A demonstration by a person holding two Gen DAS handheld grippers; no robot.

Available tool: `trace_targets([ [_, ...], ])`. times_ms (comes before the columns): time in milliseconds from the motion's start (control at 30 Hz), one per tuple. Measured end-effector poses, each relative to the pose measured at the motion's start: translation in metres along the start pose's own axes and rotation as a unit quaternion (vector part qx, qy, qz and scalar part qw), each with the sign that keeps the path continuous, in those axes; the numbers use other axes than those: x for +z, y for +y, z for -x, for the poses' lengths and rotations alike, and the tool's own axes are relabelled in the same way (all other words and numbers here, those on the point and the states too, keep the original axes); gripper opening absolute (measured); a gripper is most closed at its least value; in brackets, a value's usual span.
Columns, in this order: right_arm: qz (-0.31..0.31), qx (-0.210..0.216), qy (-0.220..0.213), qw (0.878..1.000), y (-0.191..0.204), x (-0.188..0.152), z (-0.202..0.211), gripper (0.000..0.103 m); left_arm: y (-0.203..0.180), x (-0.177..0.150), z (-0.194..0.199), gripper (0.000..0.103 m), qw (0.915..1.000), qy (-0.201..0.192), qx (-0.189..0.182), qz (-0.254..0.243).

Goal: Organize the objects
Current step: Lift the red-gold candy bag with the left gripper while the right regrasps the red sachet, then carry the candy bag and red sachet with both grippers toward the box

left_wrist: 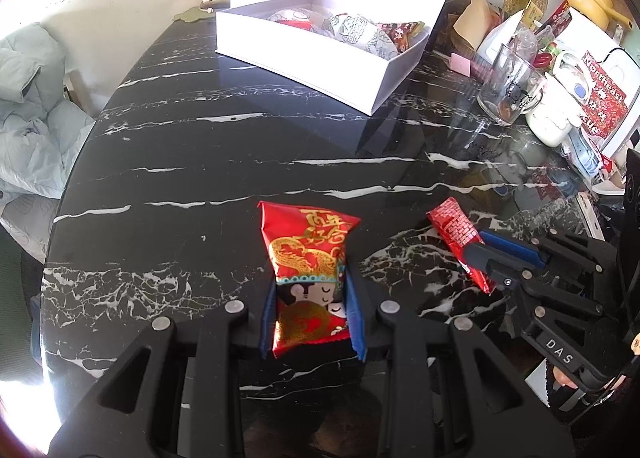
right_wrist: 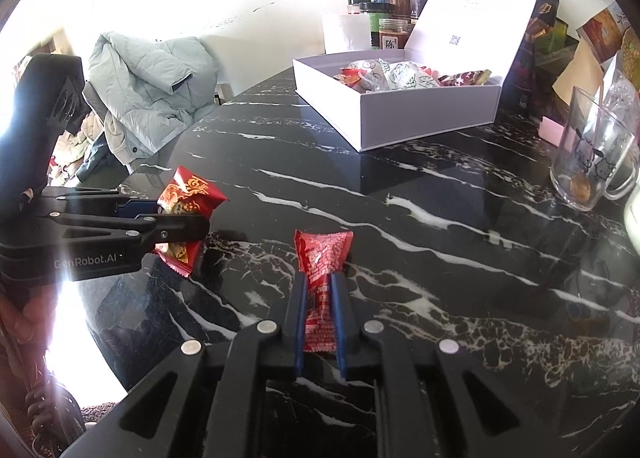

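Both wrist fisheyes look steeply down, close over the black white-veined marble table (left_wrist: 192, 162) (each shows the other's gripper), sharing the open white cardboard box (right_wrist: 420, 114).

The table (left_wrist: 200, 146) has a black marble top with white veins and a rounded edge. Near the front lie two red snack packets: a wide one with a golden dragon print (left_wrist: 310, 258) and, to its right, a narrow one with white print (left_wrist: 456, 234). Far on the table stands an open white box (left_wrist: 320, 54) with wrapped snacks inside. On the right stands a clear glass mug (left_wrist: 508, 90), and more packages crowd behind it.
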State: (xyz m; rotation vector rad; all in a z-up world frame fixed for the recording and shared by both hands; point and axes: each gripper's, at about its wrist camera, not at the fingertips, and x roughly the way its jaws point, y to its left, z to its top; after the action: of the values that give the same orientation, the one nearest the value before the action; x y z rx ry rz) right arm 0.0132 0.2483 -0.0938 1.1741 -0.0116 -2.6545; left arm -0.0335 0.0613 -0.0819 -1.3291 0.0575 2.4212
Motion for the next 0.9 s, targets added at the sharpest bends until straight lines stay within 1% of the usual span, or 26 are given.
trace_targets([
  [33,0.000,0.002,0.000,1.000,0.000,0.001,0.001,0.007,0.000,0.001,0.001,0.028,1.0000,-0.001,-0.001,0.000],
  [233,0.000,0.002,-0.001,1.000,-0.002,0.005,0.002,0.007,-0.003,0.007,0.006,0.028,0.9999,-0.010,0.003,-0.006],
  [367,-0.004,0.006,-0.001,1.000,-0.004,0.004,0.004,0.007,-0.003,0.007,0.005,0.028,1.0000,-0.007,0.001,-0.003],
  [567,-0.001,0.008,-0.013,1.000,-0.005,0.010,0.013,0.007,-0.004,0.010,0.007,0.028,0.9999,-0.008,-0.007,-0.003],
  [900,0.016,0.002,-0.035,0.999,-0.008,0.030,0.031,0.007,-0.015,0.028,0.018,0.028,0.9993,-0.025,-0.011,-0.024],
])
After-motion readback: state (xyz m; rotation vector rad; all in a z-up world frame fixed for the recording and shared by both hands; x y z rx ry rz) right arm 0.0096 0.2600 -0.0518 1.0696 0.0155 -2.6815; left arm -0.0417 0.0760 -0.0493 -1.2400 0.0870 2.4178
